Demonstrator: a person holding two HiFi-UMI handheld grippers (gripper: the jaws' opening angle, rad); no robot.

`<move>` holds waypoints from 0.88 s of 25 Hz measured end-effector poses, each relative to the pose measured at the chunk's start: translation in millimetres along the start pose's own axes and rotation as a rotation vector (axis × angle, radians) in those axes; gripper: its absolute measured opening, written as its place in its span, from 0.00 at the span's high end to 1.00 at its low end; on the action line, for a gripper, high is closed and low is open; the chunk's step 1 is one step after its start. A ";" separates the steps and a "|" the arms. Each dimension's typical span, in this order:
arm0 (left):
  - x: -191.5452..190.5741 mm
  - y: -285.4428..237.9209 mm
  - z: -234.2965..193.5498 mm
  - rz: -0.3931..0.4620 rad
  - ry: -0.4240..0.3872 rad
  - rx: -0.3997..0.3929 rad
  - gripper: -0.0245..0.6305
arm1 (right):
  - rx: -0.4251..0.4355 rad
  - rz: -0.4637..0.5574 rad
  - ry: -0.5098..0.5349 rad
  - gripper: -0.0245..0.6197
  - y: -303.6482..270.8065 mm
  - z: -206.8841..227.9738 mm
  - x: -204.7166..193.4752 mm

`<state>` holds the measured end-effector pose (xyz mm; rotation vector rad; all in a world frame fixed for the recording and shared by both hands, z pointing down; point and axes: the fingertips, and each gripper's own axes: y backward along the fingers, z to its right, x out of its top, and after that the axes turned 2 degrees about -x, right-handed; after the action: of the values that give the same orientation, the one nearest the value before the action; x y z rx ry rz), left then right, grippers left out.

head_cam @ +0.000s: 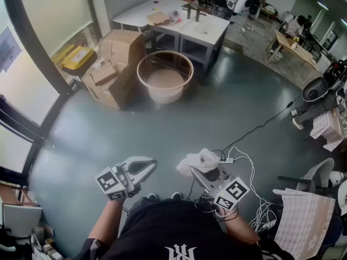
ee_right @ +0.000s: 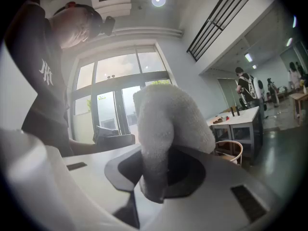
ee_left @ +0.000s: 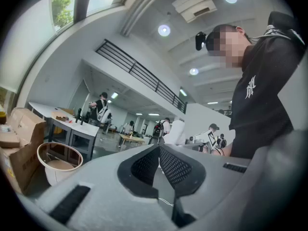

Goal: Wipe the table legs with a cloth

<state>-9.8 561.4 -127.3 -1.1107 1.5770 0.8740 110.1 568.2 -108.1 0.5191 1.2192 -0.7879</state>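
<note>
Jaws of right gripper [ee_right: 155, 177] clamped on white cloth [head_cam: 199, 160], held up in front of the person, well apart from white tables [head_cam: 205, 30] across the floor. Left gripper [ee_left: 159, 153] jaws pressed together, nothing between. Round tub [head_cam: 165, 78] sits near the table legs.

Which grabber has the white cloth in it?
The right gripper: its jaws pinch the white cloth. The left gripper is shut on nothing.

Black shirt [head_cam: 173, 226], white chest logo [head_cam: 177, 251]; pale grey left gripper [head_cam: 142, 166], right gripper [head_cam: 196, 173], black-white marker cubes [head_cam: 111, 183].
</note>
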 end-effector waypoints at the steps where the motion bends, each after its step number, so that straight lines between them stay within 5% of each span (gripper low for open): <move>1: 0.4 -6.3 2.6 0.000 -0.005 -0.002 0.96 | 0.004 -0.006 0.001 0.83 4.1 4.3 -0.2; 16: -3.1 -45.1 1.6 0.007 -0.054 0.070 0.96 | 0.030 0.009 -0.062 0.83 41.1 51.3 -17.1; 22: -12.2 -36.5 -27.5 -0.004 -0.002 0.098 0.96 | 0.039 -0.003 -0.112 0.83 15.2 69.0 -27.8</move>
<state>17.5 527.3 -109.1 -1.0432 1.5979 0.7865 161.0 534.6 -62.8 0.4987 1.1036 -0.8343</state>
